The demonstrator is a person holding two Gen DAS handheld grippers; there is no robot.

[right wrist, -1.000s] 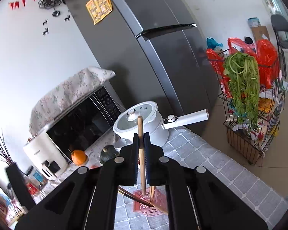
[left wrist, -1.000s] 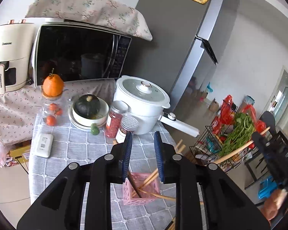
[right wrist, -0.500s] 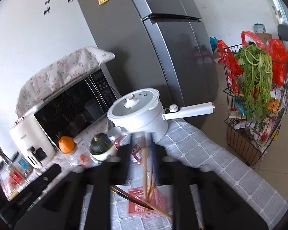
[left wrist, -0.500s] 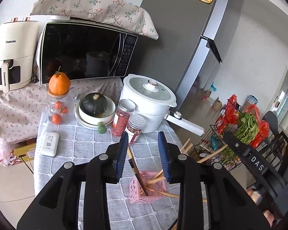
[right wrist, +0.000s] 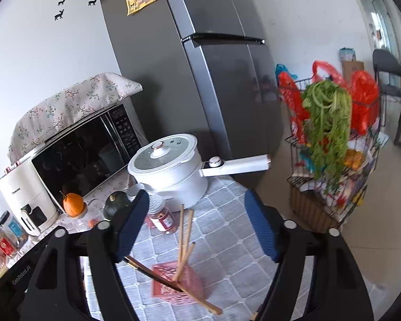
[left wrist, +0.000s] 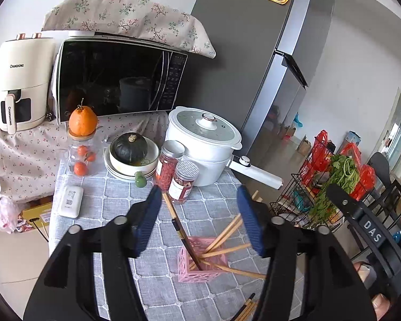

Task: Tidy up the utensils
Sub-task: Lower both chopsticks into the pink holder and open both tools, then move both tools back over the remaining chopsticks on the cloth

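Note:
A pink lattice holder (left wrist: 200, 270) stands on the grey checked tablecloth (left wrist: 115, 208) with several wooden chopsticks (left wrist: 224, 234) and one dark-tipped chopstick (left wrist: 180, 230) leaning in it. It also shows in the right wrist view (right wrist: 171, 286), with chopsticks (right wrist: 185, 238) standing in it. My left gripper (left wrist: 199, 219) is open and empty above the holder. My right gripper (right wrist: 196, 230) is open and empty above the holder. More chopsticks (left wrist: 247, 309) lie on the cloth at the near edge.
A white pot (left wrist: 203, 144) with a long handle stands behind the holder, beside two red jars (left wrist: 177, 178), a bowl with a squash (left wrist: 132, 152) and a glass jar with an orange (left wrist: 83, 144). A microwave (left wrist: 117, 80) and fridge (left wrist: 254, 67) stand behind. A wire rack with greens (right wrist: 326, 144) stands right of the table.
My right gripper has opened and let go of the wooden chopstick, which now stands in the pink holder. My left gripper has opened wider. Both have drawn back.

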